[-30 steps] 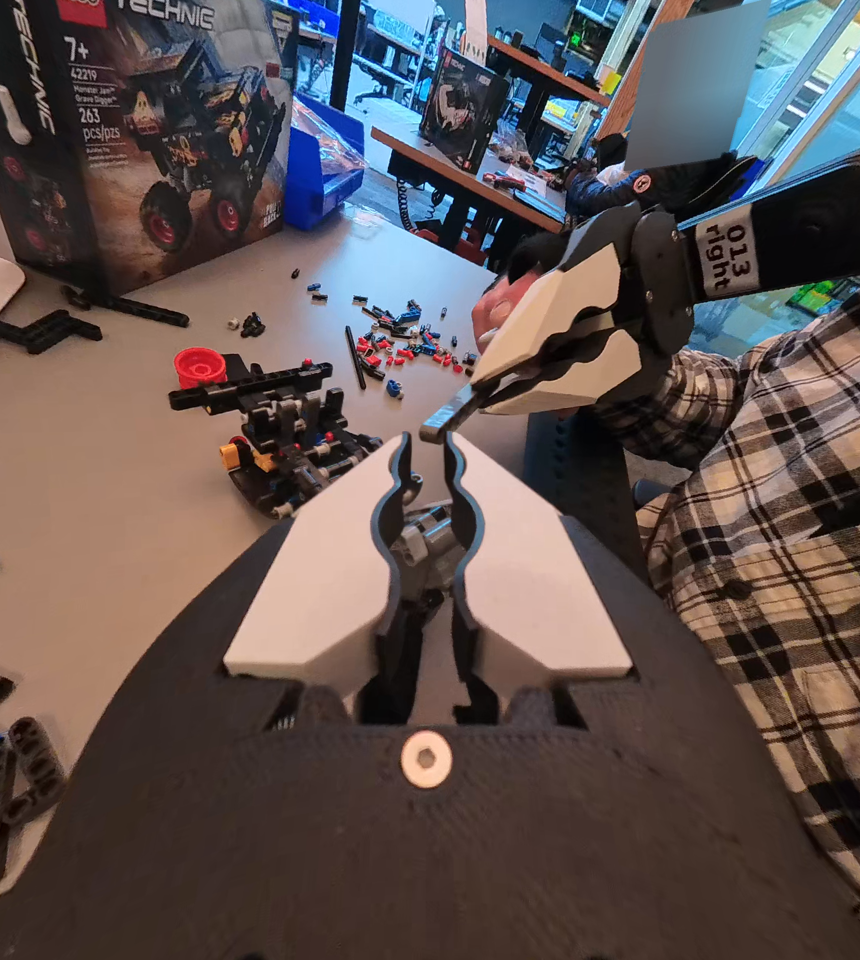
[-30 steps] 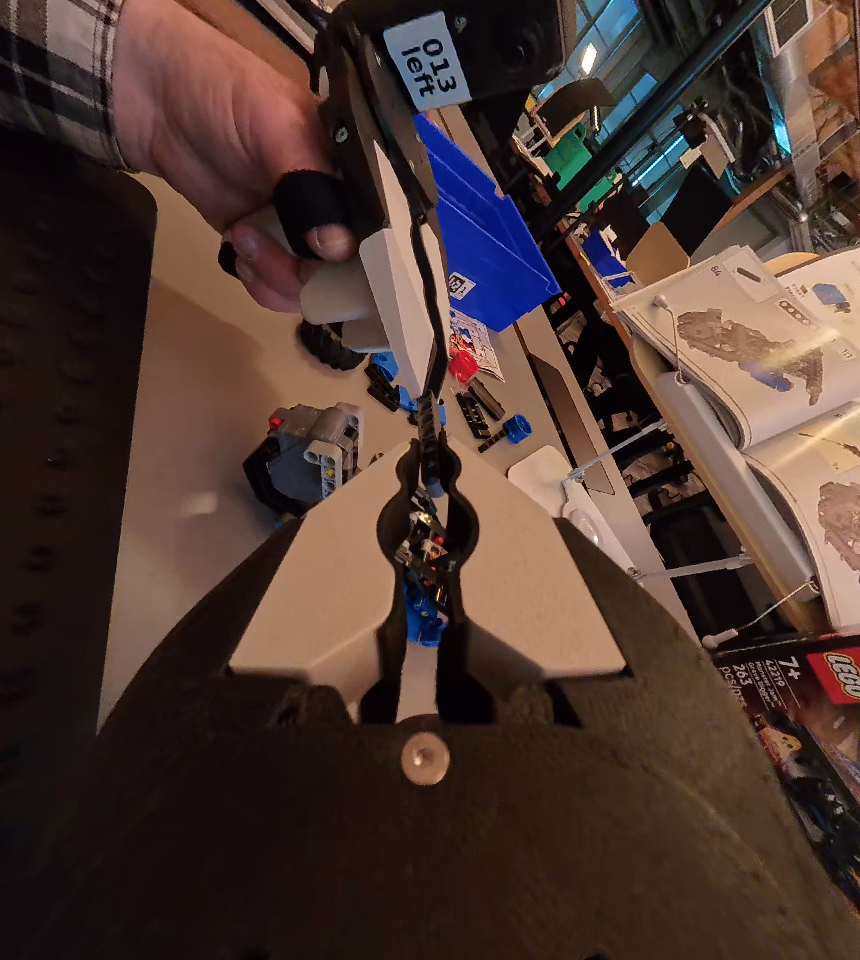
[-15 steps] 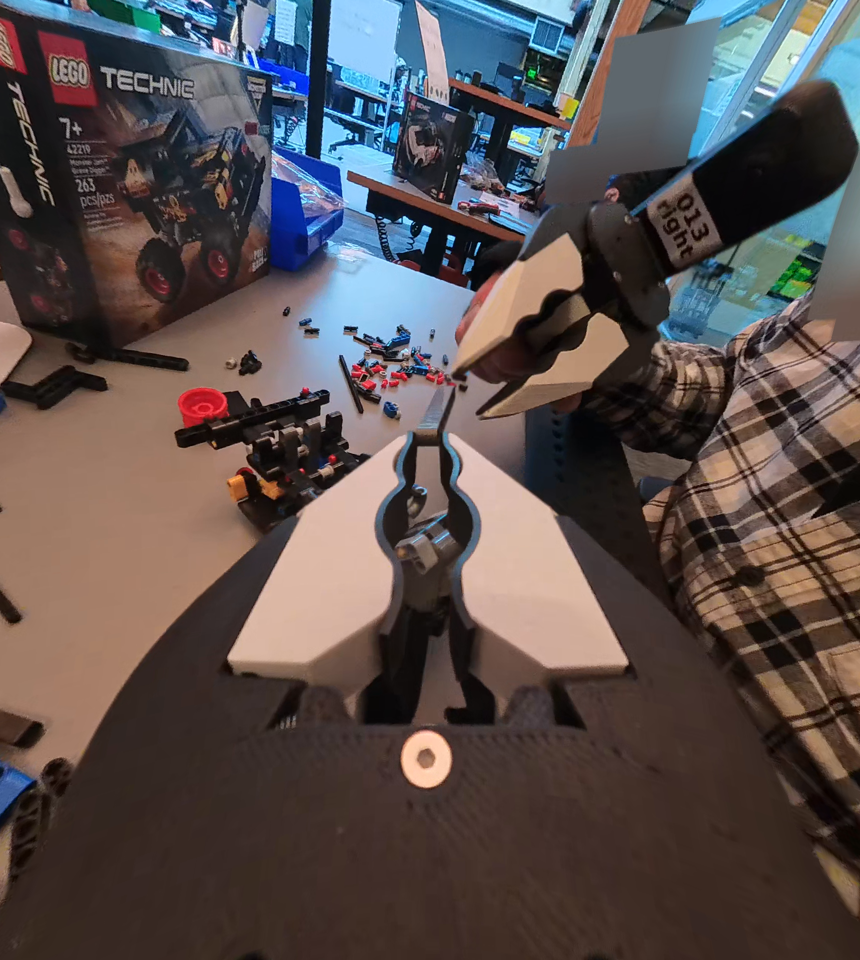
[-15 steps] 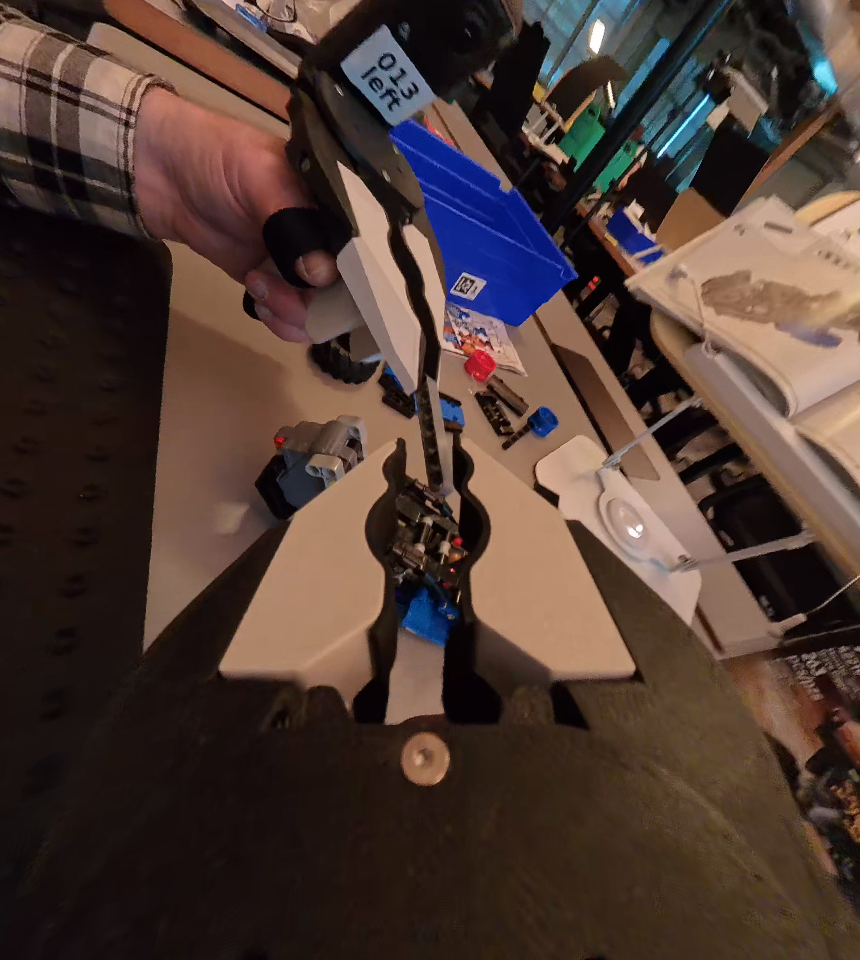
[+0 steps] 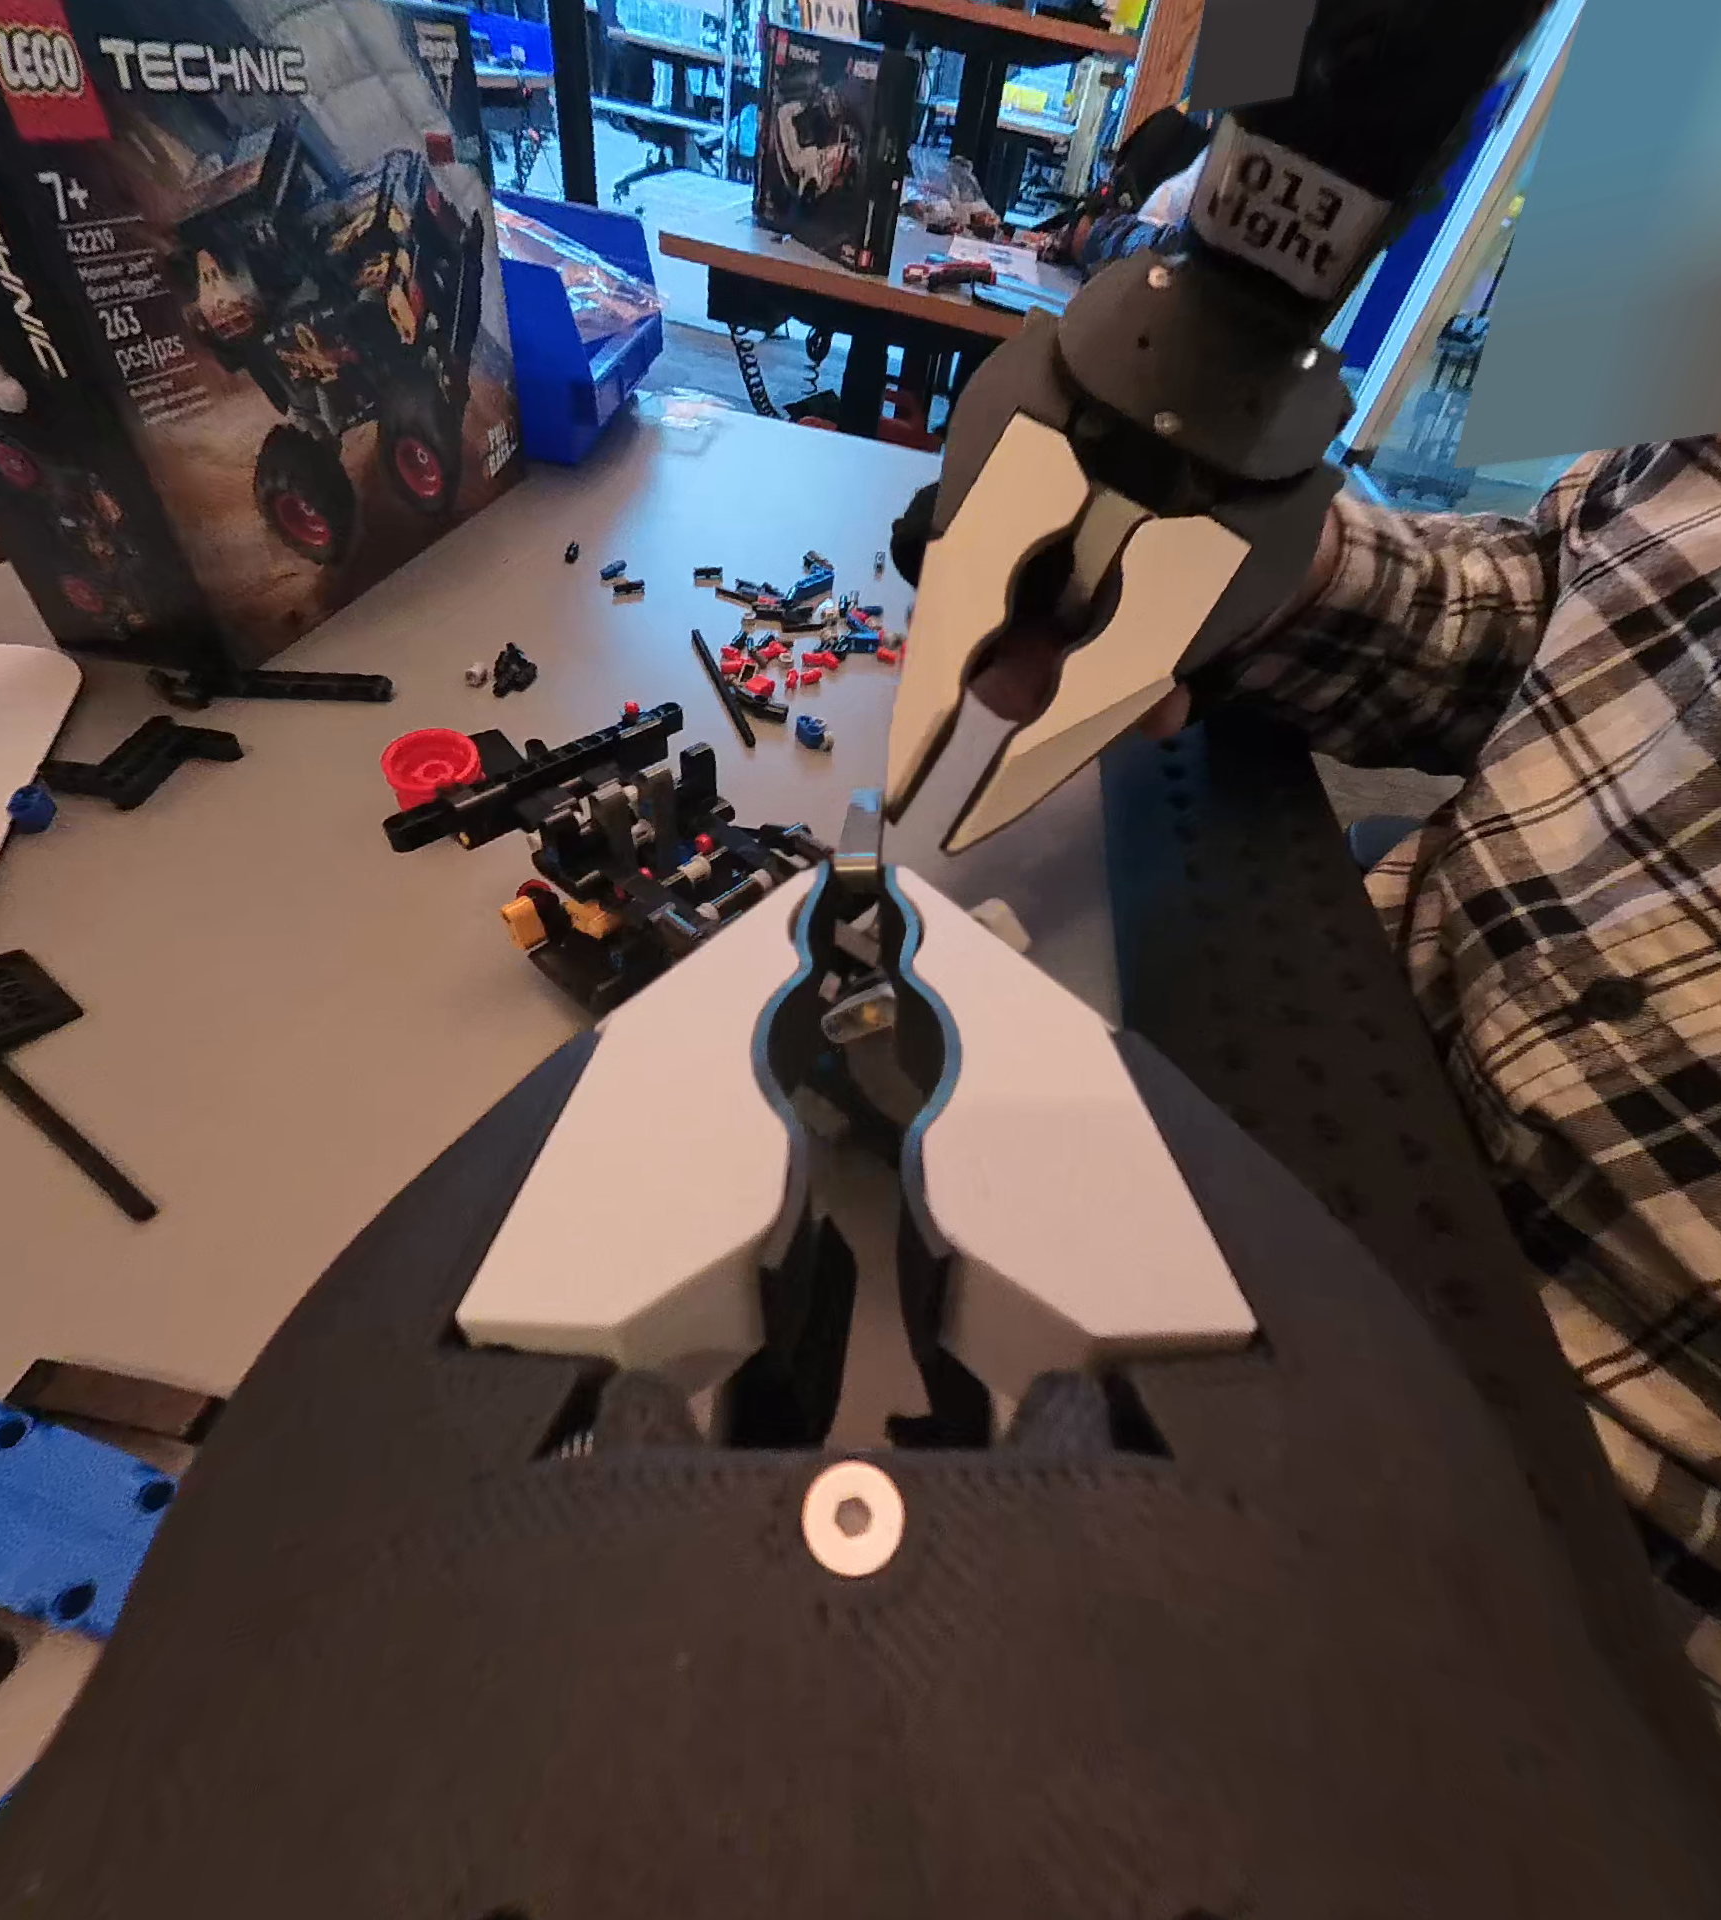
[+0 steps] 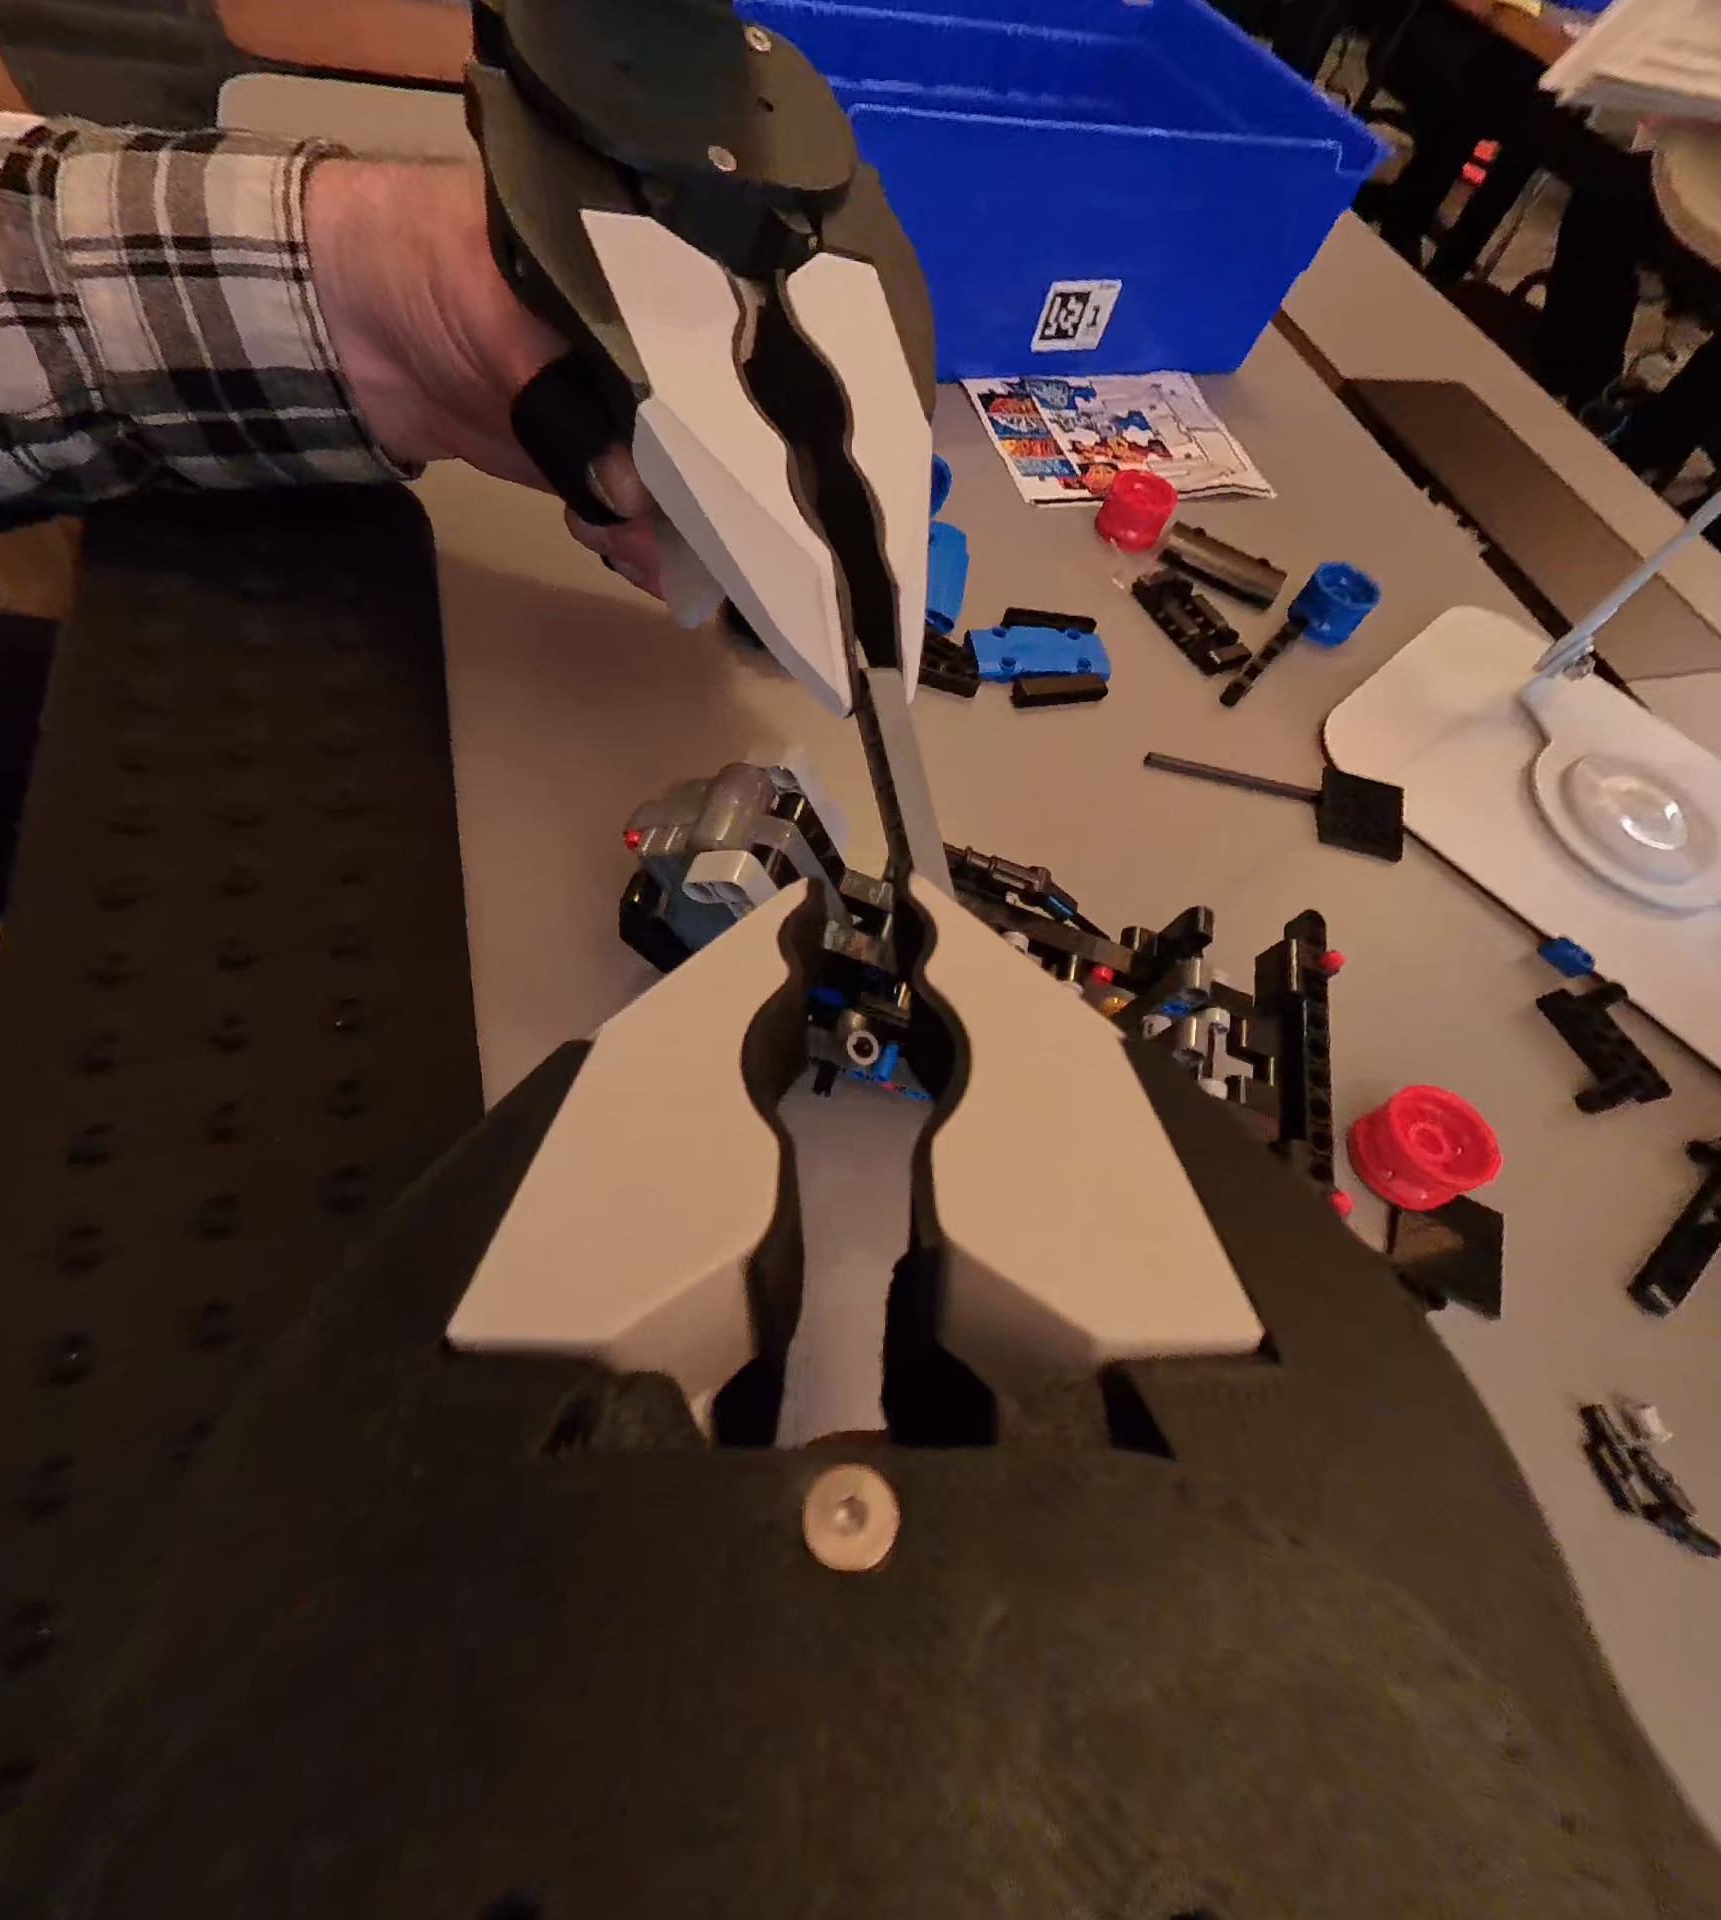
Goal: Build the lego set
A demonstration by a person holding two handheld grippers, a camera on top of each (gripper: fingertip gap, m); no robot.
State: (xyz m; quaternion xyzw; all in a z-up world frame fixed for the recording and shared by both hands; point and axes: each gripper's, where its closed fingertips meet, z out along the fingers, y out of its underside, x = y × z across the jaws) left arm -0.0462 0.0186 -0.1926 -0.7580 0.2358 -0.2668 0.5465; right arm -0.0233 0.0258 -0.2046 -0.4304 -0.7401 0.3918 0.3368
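– Though half hidden by a finger, seen left of the chassis [image 5: 627,862]?
– Red wheel hub [image 5: 432,767], at the end of its long black arm.
– And the chassis itself?
– Black, squat, dotted with red, yellow and grey bits, flat on the grey table [image 5: 316,1039].
– Just right of it?
– Thin dark beam [image 5: 861,826], pinched upright by the left gripper [image 5: 856,883], above the table. Right gripper [image 5: 927,831] spread, one tip at the beam's end.

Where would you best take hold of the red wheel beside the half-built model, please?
Probably across its round rim from above, with the fingers kept clear of the half-built model: the red wheel lies open face up, close beside it.
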